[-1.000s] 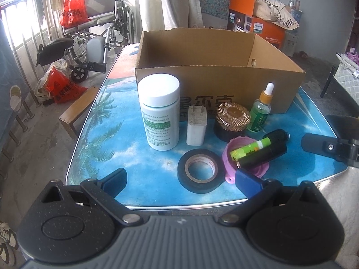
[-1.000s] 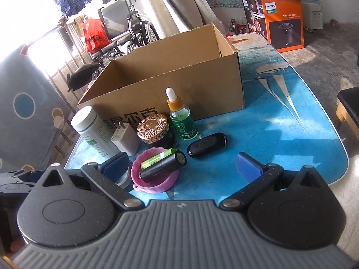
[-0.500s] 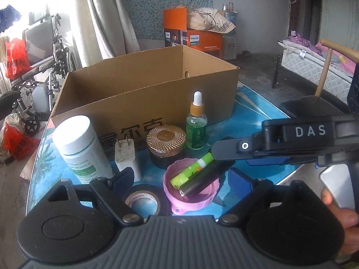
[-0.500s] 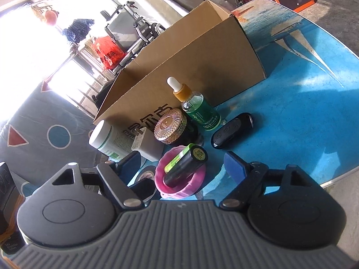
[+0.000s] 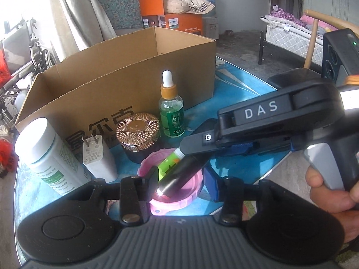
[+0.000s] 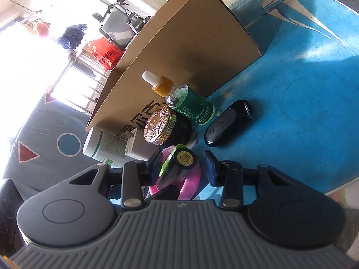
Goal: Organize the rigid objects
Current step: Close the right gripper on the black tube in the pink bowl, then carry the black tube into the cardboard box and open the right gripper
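Note:
A pink bowl [image 5: 179,198] on the blue table holds a black tube [image 5: 181,174] and a green tube [image 5: 167,164]. My left gripper [image 5: 181,179] straddles the bowl and its tubes; its jaws are closing, and I see no pad pressing. My right gripper [image 5: 190,148] comes in from the right at the tubes' far end. In the right wrist view my right gripper [image 6: 182,165] has the black tube [image 6: 185,159] and the green tube [image 6: 167,164] between closing jaws, with a thin gap left at the right pad [image 6: 209,165]. The pink bowl [image 6: 190,183] lies beneath.
An open cardboard box [image 5: 125,71] stands behind. In front of it are a white bottle [image 5: 49,157], a white plug [image 5: 98,157], a gold-lidded jar [image 5: 139,130] and a green dropper bottle [image 5: 171,114]. A black remote [image 6: 226,121] lies right of the bowl. The table edge [image 6: 336,190] is close.
Both grippers came down and closer to the pink bowl, rolled, and narrowed their jaws around it. The right gripper entered the left view from the right. The black tape roll passed out of sight.

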